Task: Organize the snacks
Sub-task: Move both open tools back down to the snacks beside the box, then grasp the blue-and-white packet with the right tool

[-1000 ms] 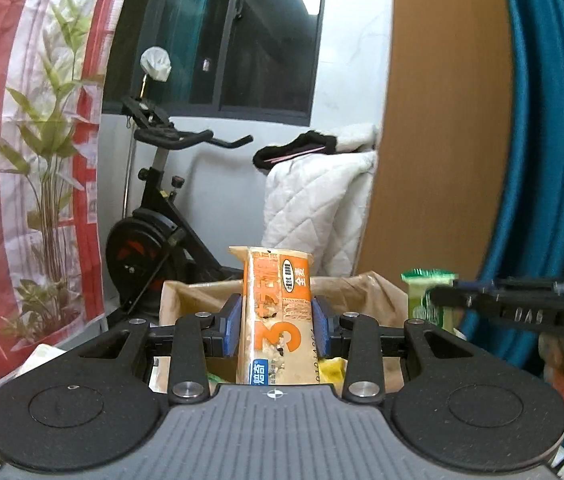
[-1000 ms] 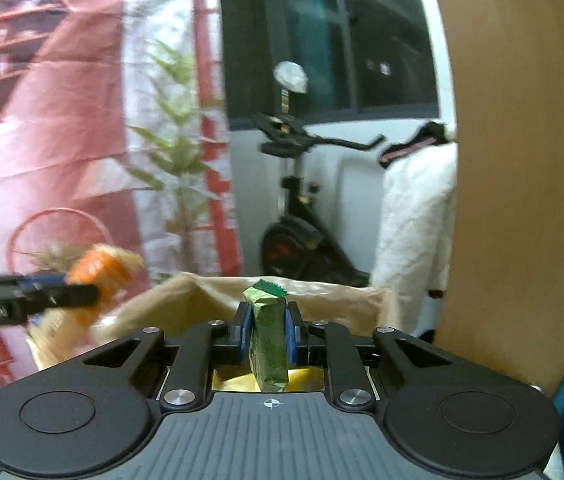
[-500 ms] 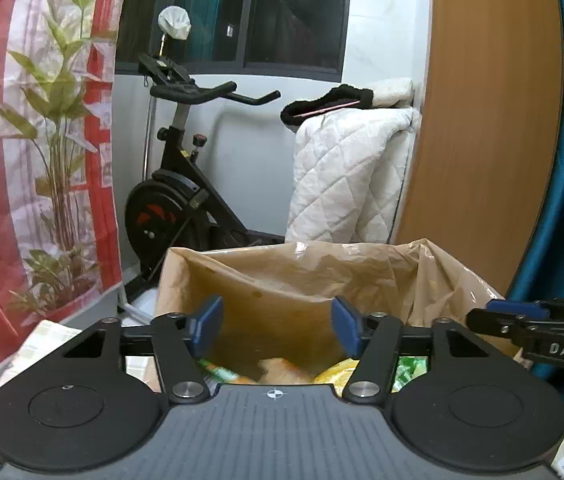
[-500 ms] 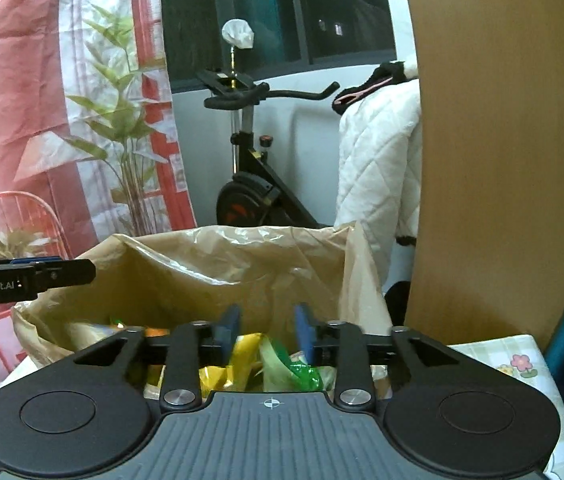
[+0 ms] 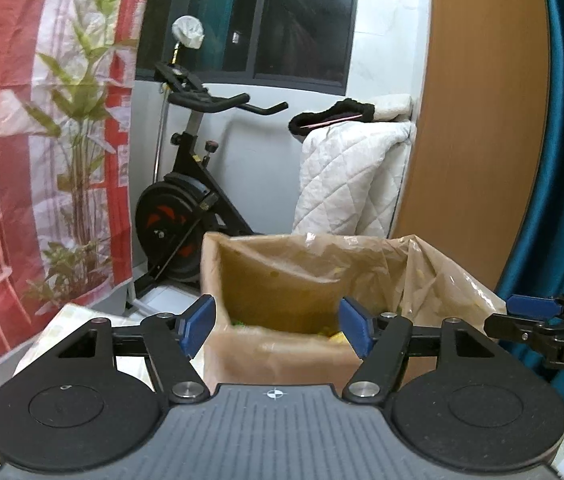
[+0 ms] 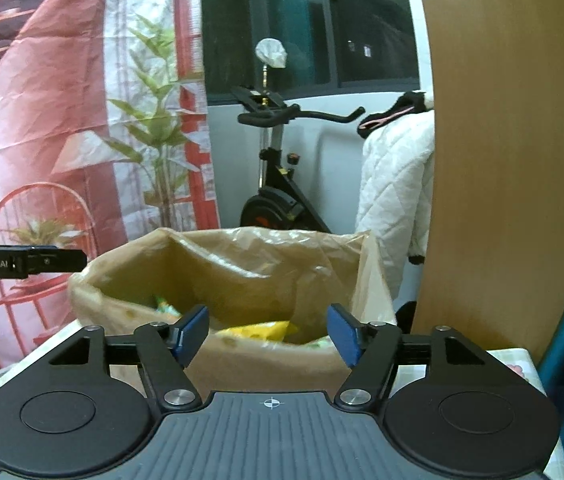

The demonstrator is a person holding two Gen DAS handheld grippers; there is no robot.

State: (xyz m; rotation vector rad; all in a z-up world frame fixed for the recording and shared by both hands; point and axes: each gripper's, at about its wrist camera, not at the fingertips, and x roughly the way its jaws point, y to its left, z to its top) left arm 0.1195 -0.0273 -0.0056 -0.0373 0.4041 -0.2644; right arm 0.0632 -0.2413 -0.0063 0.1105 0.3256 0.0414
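Before crinkly plastic-lined box (image 5: 266,354): left hand-held gripper (image 5: 278,324), right hand-held gripper (image 6: 268,334) both spread, gripping nothing.

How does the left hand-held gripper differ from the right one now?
The left hand-held gripper looks at the lined box from its left corner; the right hand-held gripper faces it more from the right. A yellow packet shows between the right one's fingers. Both are open and empty.
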